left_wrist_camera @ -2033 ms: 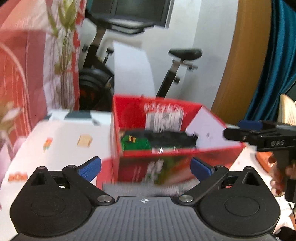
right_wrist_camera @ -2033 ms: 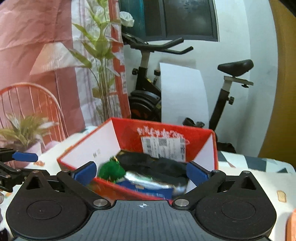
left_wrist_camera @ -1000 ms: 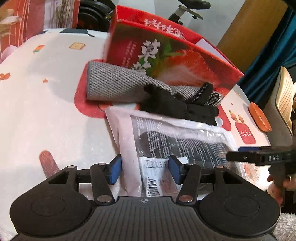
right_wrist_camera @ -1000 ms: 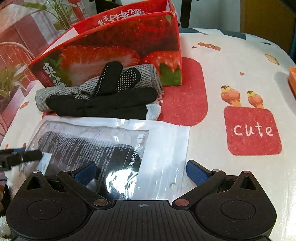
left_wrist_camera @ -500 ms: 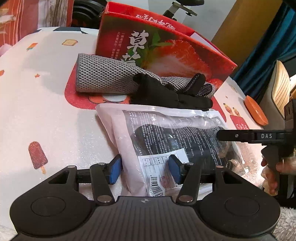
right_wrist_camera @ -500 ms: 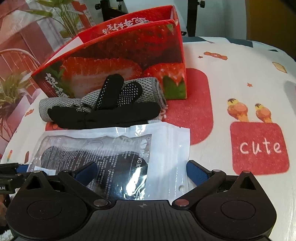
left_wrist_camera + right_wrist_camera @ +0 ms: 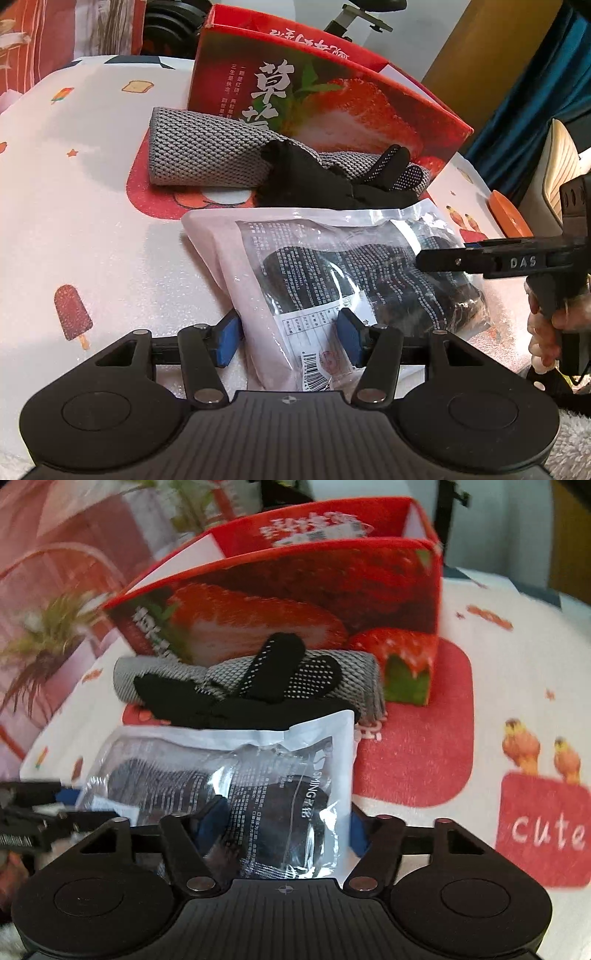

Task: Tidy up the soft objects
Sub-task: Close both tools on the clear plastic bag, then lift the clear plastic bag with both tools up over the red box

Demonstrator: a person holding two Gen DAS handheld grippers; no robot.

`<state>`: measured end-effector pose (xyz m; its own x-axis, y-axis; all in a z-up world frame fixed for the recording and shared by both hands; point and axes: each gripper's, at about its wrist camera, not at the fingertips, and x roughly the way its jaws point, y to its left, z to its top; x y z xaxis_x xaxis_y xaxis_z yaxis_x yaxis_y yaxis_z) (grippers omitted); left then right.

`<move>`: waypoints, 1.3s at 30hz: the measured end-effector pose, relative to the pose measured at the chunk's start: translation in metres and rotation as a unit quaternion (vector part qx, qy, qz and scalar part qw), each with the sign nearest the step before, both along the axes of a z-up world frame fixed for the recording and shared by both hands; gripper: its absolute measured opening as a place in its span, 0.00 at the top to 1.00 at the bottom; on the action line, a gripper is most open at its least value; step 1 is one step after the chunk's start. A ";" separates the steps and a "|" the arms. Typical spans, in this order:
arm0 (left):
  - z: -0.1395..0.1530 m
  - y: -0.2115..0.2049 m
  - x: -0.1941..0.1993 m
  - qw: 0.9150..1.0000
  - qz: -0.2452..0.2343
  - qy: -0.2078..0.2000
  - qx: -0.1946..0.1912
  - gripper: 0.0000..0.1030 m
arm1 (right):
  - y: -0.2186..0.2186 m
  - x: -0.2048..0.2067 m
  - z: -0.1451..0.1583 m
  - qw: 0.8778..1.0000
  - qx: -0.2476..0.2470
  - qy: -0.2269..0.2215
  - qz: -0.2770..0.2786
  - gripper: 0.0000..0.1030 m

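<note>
Between both grippers, left gripper (image 7: pixel 288 338) clamps the plastic packet (image 7: pixel 332 273), right gripper (image 7: pixel 284 827) closing.

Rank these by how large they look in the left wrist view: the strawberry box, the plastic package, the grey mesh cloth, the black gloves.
1. strawberry box and plastic package: similar in the picture; the package lies nearer the camera, so I do not rank them.
2. grey mesh cloth.
3. black gloves, partly overlapping the cloth.

The box (image 7: pixel 343 99) is red with strawberry print, the rolled towel (image 7: pixel 207 155) grey mesh, the gloves (image 7: pixel 325 181) black with white dots, the counter (image 7: pixel 92 229) white with cartoon prints.
</note>
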<state>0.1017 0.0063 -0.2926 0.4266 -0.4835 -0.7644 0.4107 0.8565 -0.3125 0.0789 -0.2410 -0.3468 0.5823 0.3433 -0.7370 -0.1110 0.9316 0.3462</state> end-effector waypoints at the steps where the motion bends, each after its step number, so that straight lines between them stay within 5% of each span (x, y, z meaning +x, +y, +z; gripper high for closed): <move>1: 0.000 0.001 0.001 1.000 0.000 0.003 -0.003 0.43 | 0.001 0.000 0.000 1.000 -0.008 -0.003 0.009 0.45; 6: 0.000 0.009 0.013 0.999 0.019 0.036 -0.029 0.43 | -0.002 -0.003 0.002 0.999 -0.023 -0.013 0.030 0.52; 17: 0.008 0.018 0.053 0.998 0.045 0.053 -0.007 0.45 | -0.004 -0.007 -0.001 0.999 -0.024 -0.026 0.037 0.52; 21: 0.005 0.015 0.075 0.997 0.017 0.073 -0.006 0.47 | -0.003 -0.004 0.001 0.998 -0.029 -0.021 0.049 0.51; 28: 0.007 -0.008 0.082 0.995 -0.054 0.052 0.064 0.50 | -0.010 0.014 0.010 0.994 -0.047 -0.002 0.099 0.49; 39: 0.004 -0.004 0.087 0.993 -0.081 0.066 0.050 0.48 | -0.029 0.036 0.005 0.990 -0.011 0.035 0.133 0.52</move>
